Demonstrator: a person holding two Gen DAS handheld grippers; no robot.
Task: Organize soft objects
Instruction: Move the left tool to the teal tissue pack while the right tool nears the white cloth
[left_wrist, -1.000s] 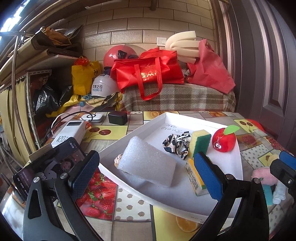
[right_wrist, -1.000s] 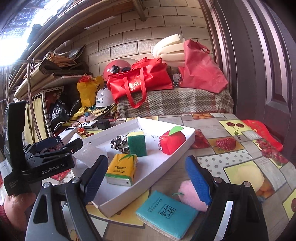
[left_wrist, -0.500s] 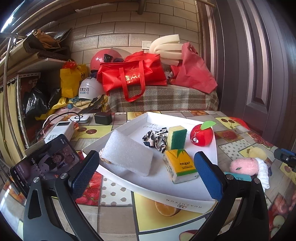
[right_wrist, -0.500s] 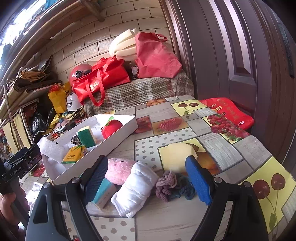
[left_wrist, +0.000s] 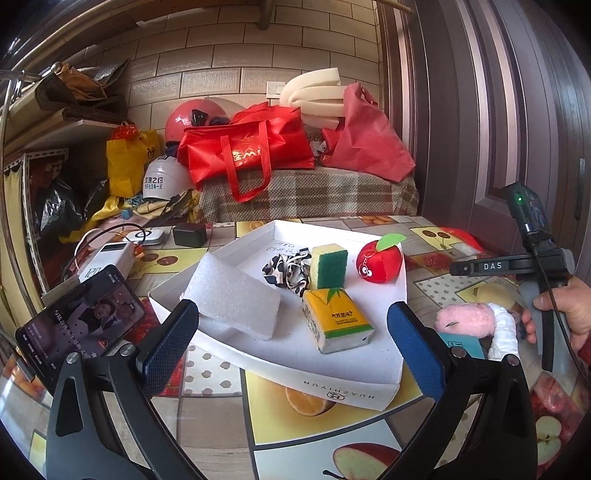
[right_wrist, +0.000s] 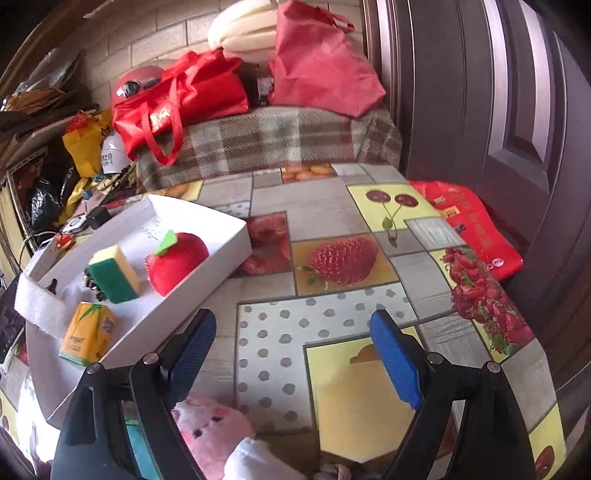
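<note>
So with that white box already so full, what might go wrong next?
The foam block already leans over the wall of the white box, so adding the pink plush could tip it out. The plush lies packed against a white cloth and teal booklet, so the open right hand-held gripper might catch those too. The phone beside the box could get bumped.

The shallow white cardboard tray (left_wrist: 354, 391) is crowded: a white foam block (left_wrist: 236, 302) fills its left end, with a yellow tissue pack (left_wrist: 336, 321), green-and-yellow sponge (left_wrist: 328, 266), black-and-white scrunchie (left_wrist: 286, 269) and red plush apple (left_wrist: 380, 260) near it. Bare tray floor remains in front (beside the tissue pack). Right of the tray, the fruit-patterned tablecloth (right_wrist: 332, 325) lies open; a pink plush toy (right_wrist: 214, 428) and white cloth (right_wrist: 255, 461) crowd its near edge.
</note>
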